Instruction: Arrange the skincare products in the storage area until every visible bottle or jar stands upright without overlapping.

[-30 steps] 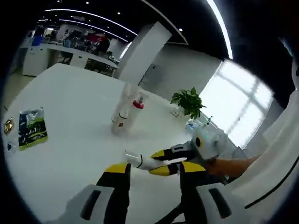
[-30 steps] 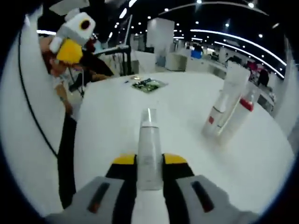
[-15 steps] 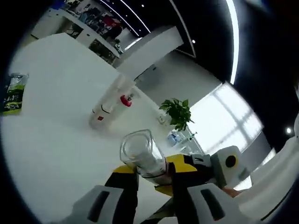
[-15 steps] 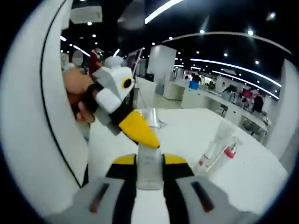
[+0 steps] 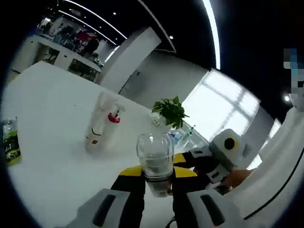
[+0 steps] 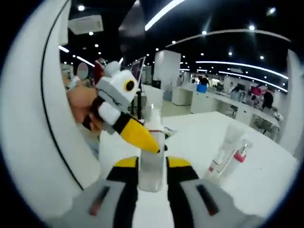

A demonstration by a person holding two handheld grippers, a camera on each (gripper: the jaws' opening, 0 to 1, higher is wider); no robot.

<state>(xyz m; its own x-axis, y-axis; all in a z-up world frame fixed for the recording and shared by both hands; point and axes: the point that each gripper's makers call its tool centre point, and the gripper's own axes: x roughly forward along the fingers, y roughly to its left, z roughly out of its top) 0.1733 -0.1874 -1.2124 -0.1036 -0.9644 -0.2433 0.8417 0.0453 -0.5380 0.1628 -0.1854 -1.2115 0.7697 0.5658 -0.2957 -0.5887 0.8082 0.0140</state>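
Left hand-held gripper (image 5: 158, 176) and right hand-held gripper (image 6: 152, 167), both raised above the white worktop (image 5: 52, 156), each clamped on the same clear bottle (image 5: 155, 160); a hand (image 6: 80, 105) grips the left tool. Beyond, on the worktop, a white tube (image 5: 97, 124) and a red-capped pump bottle (image 5: 110, 126) lean together. A green packet (image 5: 10, 142) lies well apart; a potted plant (image 5: 169, 111) stands behind.

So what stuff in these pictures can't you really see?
- Clear bottle, left gripper view: lower end hidden between the yellow jaws; label unreadable.
- Tube and pump bottle, right gripper view: print too small; touching or apart, cannot tell.
- Green packet, left gripper view: cut off by the edge.
- Hand, right gripper view: partly behind the left gripper.
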